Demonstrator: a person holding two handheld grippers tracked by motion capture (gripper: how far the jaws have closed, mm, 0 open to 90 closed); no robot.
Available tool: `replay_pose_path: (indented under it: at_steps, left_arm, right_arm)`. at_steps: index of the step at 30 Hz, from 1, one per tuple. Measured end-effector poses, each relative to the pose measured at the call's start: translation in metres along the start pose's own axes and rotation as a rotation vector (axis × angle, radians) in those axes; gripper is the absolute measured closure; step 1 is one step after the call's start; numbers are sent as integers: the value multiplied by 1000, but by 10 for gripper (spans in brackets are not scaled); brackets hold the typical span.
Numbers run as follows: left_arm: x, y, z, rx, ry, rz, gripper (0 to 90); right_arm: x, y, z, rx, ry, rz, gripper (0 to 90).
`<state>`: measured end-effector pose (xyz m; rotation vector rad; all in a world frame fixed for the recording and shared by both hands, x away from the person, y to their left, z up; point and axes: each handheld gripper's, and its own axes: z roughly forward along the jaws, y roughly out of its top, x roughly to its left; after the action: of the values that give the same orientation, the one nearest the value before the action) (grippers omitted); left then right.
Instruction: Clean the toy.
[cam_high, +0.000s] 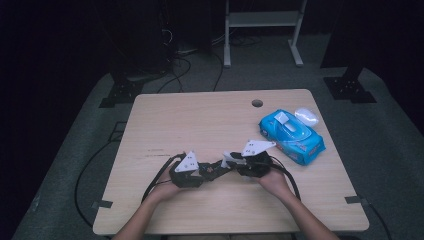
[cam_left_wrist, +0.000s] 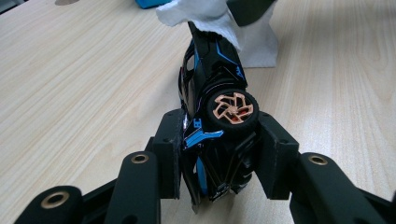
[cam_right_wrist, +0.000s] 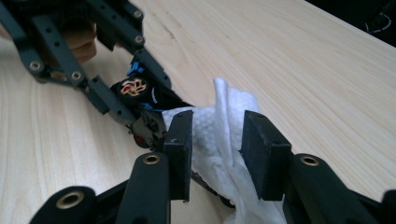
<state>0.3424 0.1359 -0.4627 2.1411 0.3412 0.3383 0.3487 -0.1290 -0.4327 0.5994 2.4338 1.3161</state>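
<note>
Evidently the left gripper clenched a small, rigid toy car across its body above the table, wheels likely fragile; the right gripper stood slack around the soft, light wipe draped over its nose.

You're in a dim lab or recording room: bare wooden table on grey carpet, cables trailing far left, white metal frame far behind, black stand bases either side.
</note>
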Motion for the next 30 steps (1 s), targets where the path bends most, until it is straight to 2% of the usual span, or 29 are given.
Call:
replay_pose_path:
  at_steps: [2, 4, 5, 7, 8, 13, 14, 15, 17, 20, 21, 22, 25, 26, 28, 30]
  left_arm:
    - [0, 0, 0, 1, 3, -1, 573]
    - [0, 0, 0, 2, 8, -3, 572]
    - [1, 0, 0, 3, 10, -3, 573]
    - [1, 0, 0, 2, 9, 3, 577]
    - [1, 0, 0, 4, 6, 4, 576]
    - [0, 0, 0, 4, -1, 8, 574]
    - [1, 0, 0, 4, -1, 7, 574]
    - [1, 0, 0, 4, -1, 8, 574]
    - [1, 0, 0, 1, -1, 4, 574]
    - [-1, 1, 0, 0, -3, 13, 574]
    - [-1, 1, 0, 0, -3, 13, 574]
    - [-1, 1, 0, 3, -6, 18, 574]
    - [-2, 1, -1, 9, -23, 32, 574]
    - [-2, 1, -1, 9, -23, 32, 574]
    - [-2, -1, -4, 9, -27, 34, 576]
    - [-1, -1, -5, 13, -29, 31, 576]
  right_arm:
    - [1, -1, 2, -5, -18, -29, 663]
    - [0, -2, 2, -11, -28, -31, 725]
    - [-2, -2, 0, -6, -24, -24, 792]
    - [-9, -3, -5, 8, -12, -7, 863]
    - [-13, -4, -8, 14, -12, 2, 871]
    - [-28, -11, -21, 44, -83, 42, 875]
    - [-29, -11, -23, 32, -76, 58, 875]
    - [-28, -10, -24, 14, -59, 74, 876]
    - [-20, -4, -22, 1, -37, 53, 875]
    - [-2, 9, -12, -24, 29, 30, 875]
    - [-2, 9, -12, -24, 29, 30, 875]
    - [12, 17, 1, -44, 85, 14, 874]
    - [29, 24, 22, -40, 152, 2, 875]
    - [33, 25, 28, -24, 149, -19, 875]
    - [34, 24, 34, -13, 148, -26, 876]
    - [31, 24, 30, -8, 128, -27, 877]
